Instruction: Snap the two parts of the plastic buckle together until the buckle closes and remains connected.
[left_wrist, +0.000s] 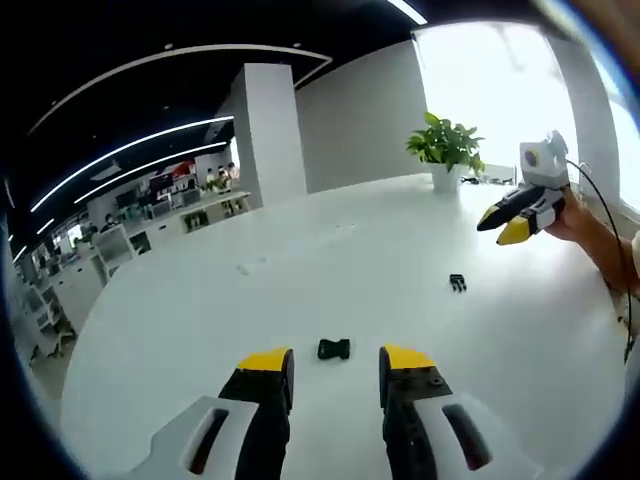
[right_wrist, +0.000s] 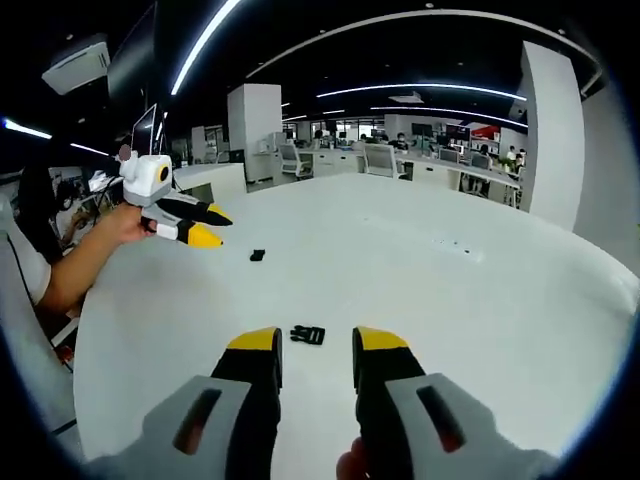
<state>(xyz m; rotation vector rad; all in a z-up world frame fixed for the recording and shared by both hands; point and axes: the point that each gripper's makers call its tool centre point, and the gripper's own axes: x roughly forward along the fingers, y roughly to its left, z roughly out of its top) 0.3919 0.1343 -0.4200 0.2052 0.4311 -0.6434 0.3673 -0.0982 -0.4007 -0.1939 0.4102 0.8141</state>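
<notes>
Smooth white table (left_wrist: 300, 270), 2 black plastic buckle parts (left_wrist: 334, 349) (left_wrist: 457, 283)

Desk (left_wrist: 300, 270): plain white, glossy, no pattern.

Left gripper (left_wrist: 335, 365): black jaws capped yellow at the tips, light grey-white body behind. Just ahead of the tips, between them, buckle part (left_wrist: 334, 348): solid black. Further ahead and to the right, second buckle part (left_wrist: 458, 282): also black.

Right gripper (right_wrist: 315, 345): same scheme, yellow tips on black, grey shells. The pronged piece just ahead of its jaws reads black as well.

Potted plant (left_wrist: 447, 150), far beyond the left jaws: green leaves, white pot.

Pillar (left_wrist: 268, 135): white. Ceiling (left_wrist: 120, 60): black with thin white light strips.
</notes>
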